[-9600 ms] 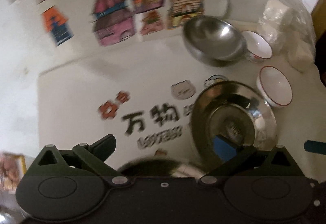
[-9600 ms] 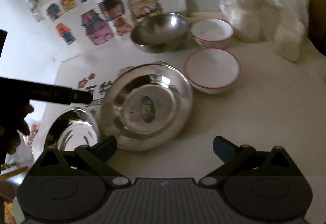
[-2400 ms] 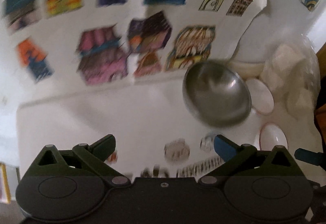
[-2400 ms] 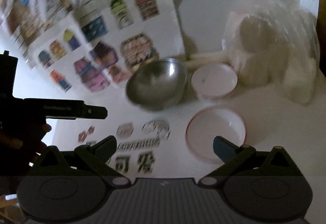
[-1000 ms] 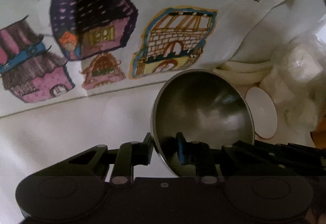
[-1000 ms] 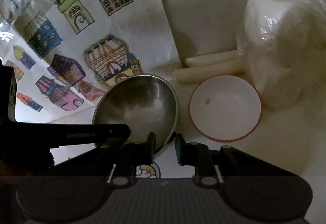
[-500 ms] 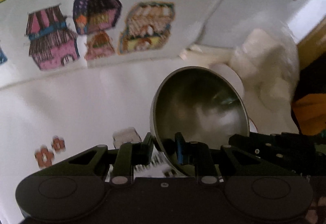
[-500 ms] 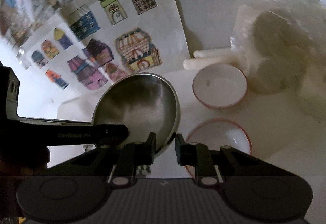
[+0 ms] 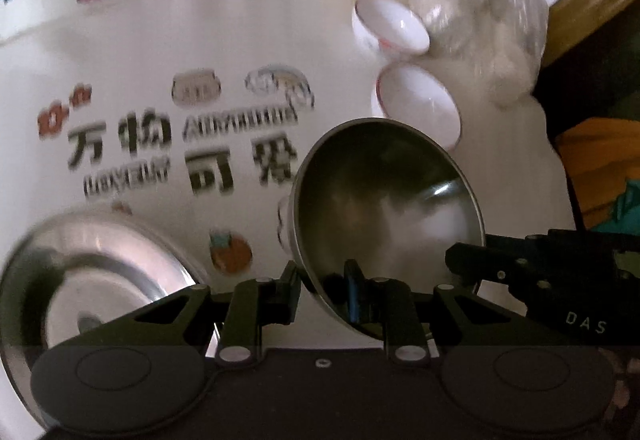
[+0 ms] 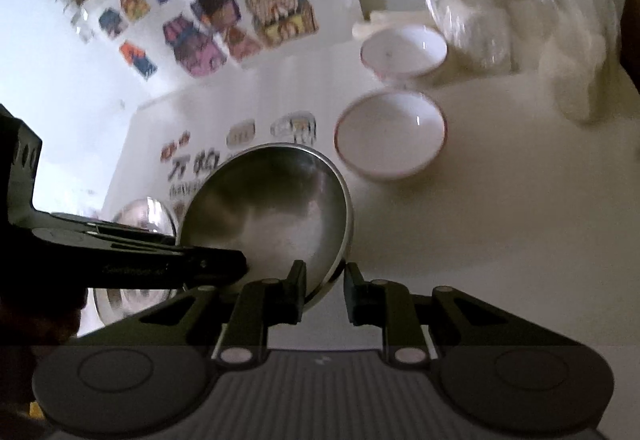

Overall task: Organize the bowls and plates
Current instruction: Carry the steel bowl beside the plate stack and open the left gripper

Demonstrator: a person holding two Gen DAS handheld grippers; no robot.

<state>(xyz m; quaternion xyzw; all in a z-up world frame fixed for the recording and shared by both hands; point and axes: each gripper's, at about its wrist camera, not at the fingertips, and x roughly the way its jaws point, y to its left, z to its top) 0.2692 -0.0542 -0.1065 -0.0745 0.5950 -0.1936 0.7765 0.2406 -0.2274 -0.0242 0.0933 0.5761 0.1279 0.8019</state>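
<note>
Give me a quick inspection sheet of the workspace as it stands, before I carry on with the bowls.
Surface: white table, printed mat on it.
Job's things: steel bowl held up by its rim between both grippers; steel plates at the near left; two red-rimmed white bowls side by side, unstacked.
Clutter: plastic bag of white items behind the white bowls.
Grippers: left gripper and right gripper both clamped on the steel bowl's rim.
Cables: nothing seen.
Surroundings: house drawings on the wall.
</note>
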